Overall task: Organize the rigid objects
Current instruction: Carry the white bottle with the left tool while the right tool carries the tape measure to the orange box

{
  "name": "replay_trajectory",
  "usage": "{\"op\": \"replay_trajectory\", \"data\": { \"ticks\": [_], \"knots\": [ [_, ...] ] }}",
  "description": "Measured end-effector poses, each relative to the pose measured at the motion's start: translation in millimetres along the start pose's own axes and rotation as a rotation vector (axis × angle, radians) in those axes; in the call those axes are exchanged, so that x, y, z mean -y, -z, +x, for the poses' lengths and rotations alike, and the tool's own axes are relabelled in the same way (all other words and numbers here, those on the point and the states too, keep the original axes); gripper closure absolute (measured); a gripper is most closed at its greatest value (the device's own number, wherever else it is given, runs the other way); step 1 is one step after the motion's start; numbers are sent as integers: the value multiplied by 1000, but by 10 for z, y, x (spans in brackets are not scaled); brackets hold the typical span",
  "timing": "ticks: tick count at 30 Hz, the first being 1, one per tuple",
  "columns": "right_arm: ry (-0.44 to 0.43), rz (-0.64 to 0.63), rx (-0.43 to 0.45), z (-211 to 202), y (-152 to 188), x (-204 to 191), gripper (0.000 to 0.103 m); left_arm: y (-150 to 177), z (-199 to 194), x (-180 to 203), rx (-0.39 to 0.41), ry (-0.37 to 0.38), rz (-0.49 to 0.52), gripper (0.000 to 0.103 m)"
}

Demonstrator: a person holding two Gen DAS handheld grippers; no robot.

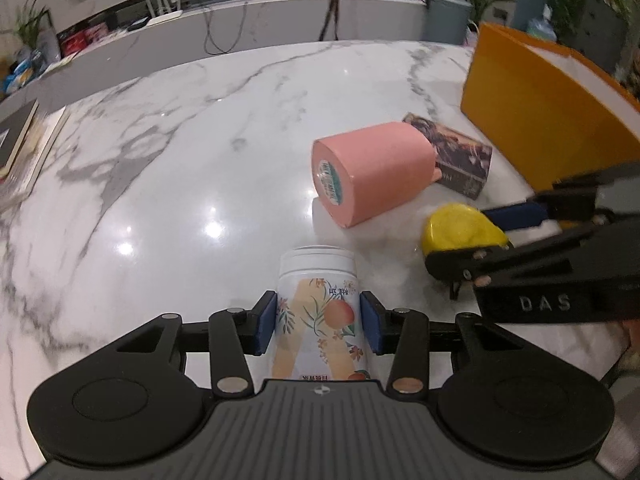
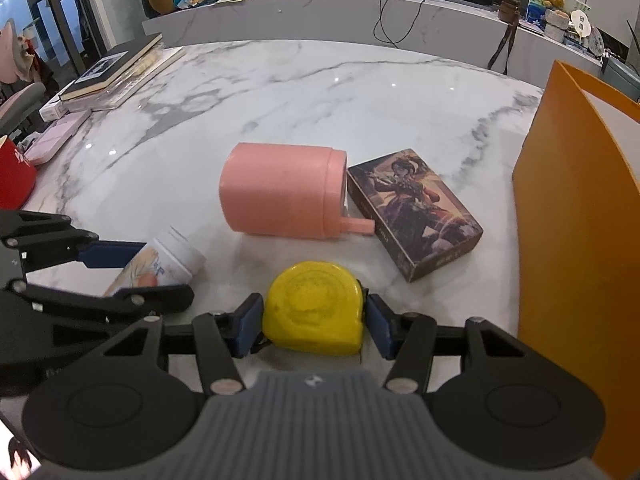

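Note:
A white bottle (image 1: 318, 300) with a peach and flower print lies on the marble table (image 1: 180, 160), and my left gripper (image 1: 318, 322) is shut on it, a blue pad against each side. To its right, a yellow tape measure (image 2: 312, 308) sits between the blue pads of my right gripper (image 2: 314, 326), which is shut on it. Past both, a pink cup (image 2: 280, 196) lies on its side. An illustrated card box (image 2: 416, 212) lies flat against the cup's open end. In the right wrist view the bottle (image 2: 168, 256) shows at the left, between the left gripper's fingers (image 2: 112, 254).
A tall orange box (image 2: 580, 240) stands along the table's right side. Stacked books (image 2: 108, 72) and a pale pink case (image 2: 56, 136) lie at the far left, with a red object (image 2: 14, 176) at the left edge. Behind the table runs a cluttered counter (image 2: 360, 4).

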State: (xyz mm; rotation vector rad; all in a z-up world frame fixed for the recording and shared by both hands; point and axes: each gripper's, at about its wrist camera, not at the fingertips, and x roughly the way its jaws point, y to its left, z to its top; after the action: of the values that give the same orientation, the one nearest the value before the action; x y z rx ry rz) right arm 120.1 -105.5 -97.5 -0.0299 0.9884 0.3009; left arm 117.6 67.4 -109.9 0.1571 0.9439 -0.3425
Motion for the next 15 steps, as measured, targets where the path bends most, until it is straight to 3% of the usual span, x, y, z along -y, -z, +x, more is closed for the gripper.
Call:
{"op": "replay_trajectory", "data": {
  "ticks": [15],
  "knots": [
    [-21,-17,68,-437,-81,15,49,-191,-392,36,53,39,-70,53]
  ]
}}
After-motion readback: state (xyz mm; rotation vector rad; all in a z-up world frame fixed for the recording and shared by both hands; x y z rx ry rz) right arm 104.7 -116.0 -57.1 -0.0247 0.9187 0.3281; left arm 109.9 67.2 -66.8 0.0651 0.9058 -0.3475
